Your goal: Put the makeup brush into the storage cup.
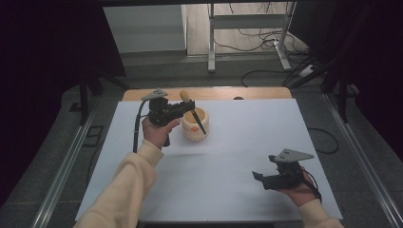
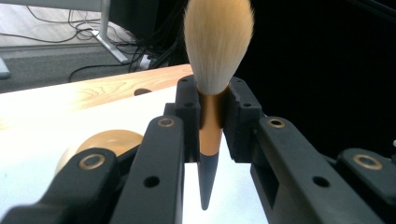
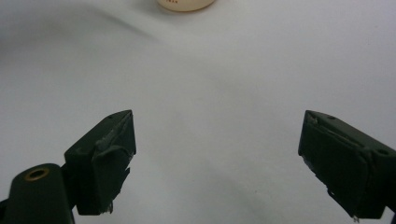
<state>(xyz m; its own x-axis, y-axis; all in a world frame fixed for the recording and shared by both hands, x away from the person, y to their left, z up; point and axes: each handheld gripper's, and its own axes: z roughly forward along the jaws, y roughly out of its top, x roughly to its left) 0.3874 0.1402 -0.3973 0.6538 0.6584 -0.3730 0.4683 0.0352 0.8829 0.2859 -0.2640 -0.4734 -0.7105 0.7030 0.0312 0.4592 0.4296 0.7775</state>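
Closest to me, my right tongs hover low over the white table at its near right corner, resting in my upturned right hand, and their jaws stand spread wide with nothing between them; in the right gripper view the two black pads sit far apart over bare white surface, with the bottom of the cream cup just showing at the top edge. Farther out on my left, my sleeve reaches forward, and my left hand holds the left tongs raised above the table, just beside the cup. Those tongs are pinching a brush: in the left gripper view the pads press against its golden ferrule from both sides, the pale bristle tuft stands above the jaws and the dark pointed handle runs down below them. In the high view the brush is tilted, its dark handle slanting down over the open mouth of the cup while the tuft sticks up on the far side of the tongs. The cup stands upright on the white table toward the far left. Beyond it the wooden edge of the table shows past the white sheet, and farther still cables lie on the floor.
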